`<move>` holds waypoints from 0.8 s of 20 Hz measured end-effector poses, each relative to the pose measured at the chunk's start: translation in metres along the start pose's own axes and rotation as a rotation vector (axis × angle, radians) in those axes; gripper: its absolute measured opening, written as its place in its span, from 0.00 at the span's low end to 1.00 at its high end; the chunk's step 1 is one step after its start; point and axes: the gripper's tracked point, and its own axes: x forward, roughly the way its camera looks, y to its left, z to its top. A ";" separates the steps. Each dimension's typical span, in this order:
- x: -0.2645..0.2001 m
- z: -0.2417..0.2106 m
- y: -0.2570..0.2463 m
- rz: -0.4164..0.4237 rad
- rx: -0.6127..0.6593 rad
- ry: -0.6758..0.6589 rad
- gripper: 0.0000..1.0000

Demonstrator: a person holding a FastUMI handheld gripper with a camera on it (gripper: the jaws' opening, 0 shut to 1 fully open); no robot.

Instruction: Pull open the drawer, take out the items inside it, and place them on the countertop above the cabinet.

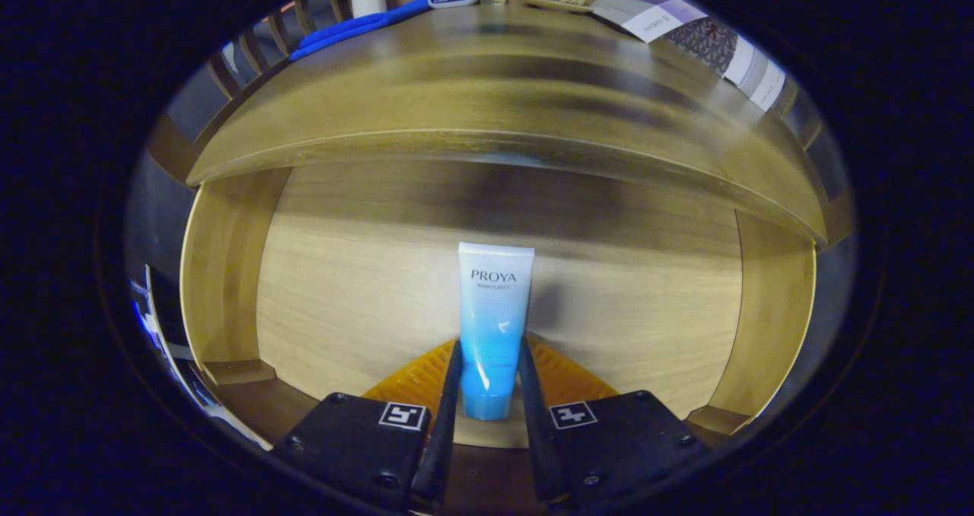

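Gripper (491, 383) clamped on the blue tube (491, 326), a finger pressing each side, over the open drawer (342, 288). Drawer floor bare, side walls well apart. Beyond, the tabletop (487, 82) edge overhangs; at its back a blue cloth (354, 29), jars and leaflets (685, 33).
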 end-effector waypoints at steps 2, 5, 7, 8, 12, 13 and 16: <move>-0.011 -0.003 -0.006 -0.008 -0.004 -0.020 0.46; -0.035 -0.007 -0.012 0.003 0.008 -0.065 0.46; -0.052 -0.008 -0.019 0.002 0.022 -0.092 0.45; -0.061 -0.007 -0.023 -0.001 0.030 -0.109 0.45; -0.094 0.001 -0.029 0.010 0.044 -0.168 0.45; -0.103 0.005 -0.030 0.012 0.043 -0.184 0.45; -0.122 0.018 -0.030 0.012 0.040 -0.221 0.46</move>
